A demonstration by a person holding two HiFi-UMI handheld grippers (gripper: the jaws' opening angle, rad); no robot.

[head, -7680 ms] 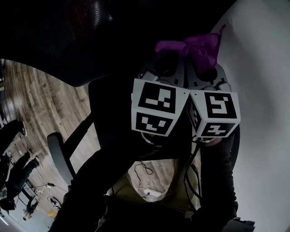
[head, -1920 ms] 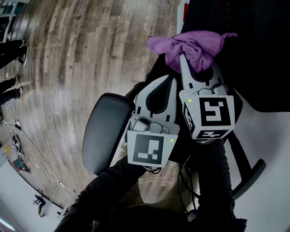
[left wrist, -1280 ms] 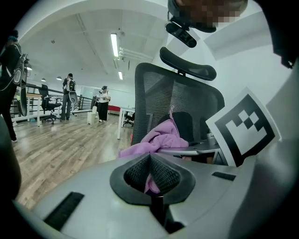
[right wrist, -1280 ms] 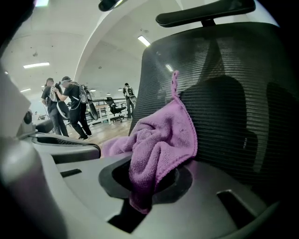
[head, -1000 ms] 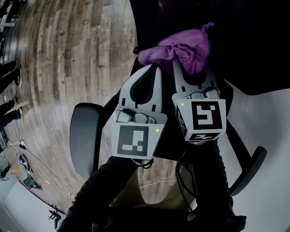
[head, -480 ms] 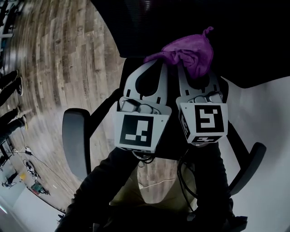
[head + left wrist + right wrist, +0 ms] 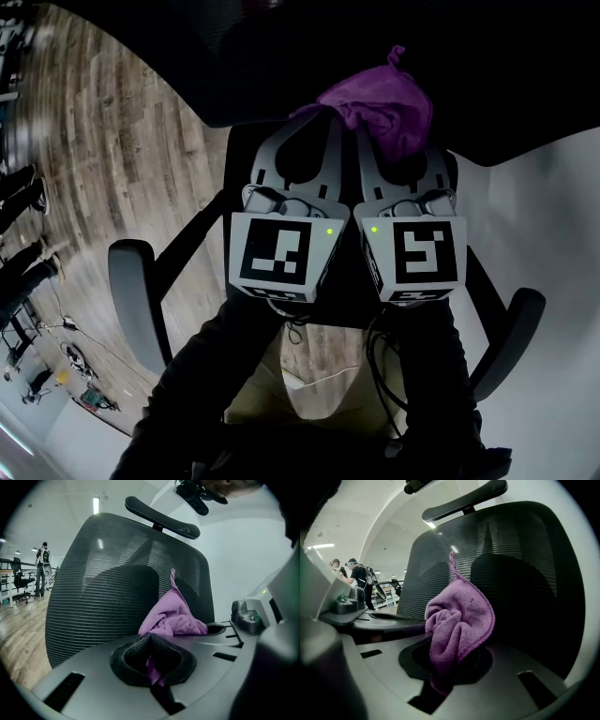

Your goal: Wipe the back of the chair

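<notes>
The black mesh back of the office chair (image 7: 103,592) is seen straight ahead of both grippers and fills most of the space beyond their tips. Its curved black headrest (image 7: 164,520) is set above them. A grey wood-plank floor (image 7: 103,159) is spread out to the left of the left gripper (image 7: 321,118). A plain white wall (image 7: 548,206) is seen to the right of the right gripper (image 7: 380,127).

A grey padded armrest (image 7: 131,300) is placed outward of the left gripper and back toward the person. A second, darker armrest (image 7: 511,337) is placed likewise outward of the right gripper. The dark sleeves (image 7: 206,375) of the person are seen behind both grippers.

The grippers are held side by side, with their marker cubes (image 7: 277,253) just beside each other. The right gripper is clamped on a bunched purple microfibre cloth (image 7: 384,98), which is raised beyond its tips, close before the mesh. Whether the cloth is pressed on the mesh cannot be told. The left gripper is drawn together at its tips, and a thin strip of the same cloth is caught between its jaws.

The way ahead is barred by the chair back, while open floor is left on the left side. Two small standing figures (image 7: 358,581) are seen far off beyond the chair's left edge.
</notes>
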